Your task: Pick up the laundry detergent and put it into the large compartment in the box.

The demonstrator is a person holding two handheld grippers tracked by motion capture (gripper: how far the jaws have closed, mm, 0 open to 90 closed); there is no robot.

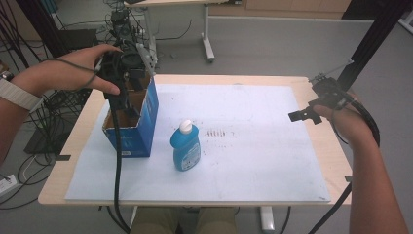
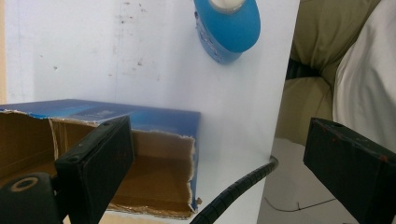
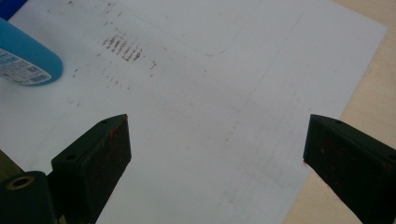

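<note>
Left gripper (image 2: 219,158): nearest the lens, jaws spread wide, nothing between them, hovering over the box's open top.
Box (image 1: 141,119): blue carton at the left of the white surface (image 1: 263,161), top torn open, brown inside, no contents visible.
Bottle (image 1: 185,146): blue, white cap, upright just right of the box, well apart from both grippers.
Right gripper (image 1: 304,114): jaws wide apart, empty, over the surface's right edge.
Risk: likely toppling the bottle with a careless sideways approach; likely snagging the torn box rim.
</note>
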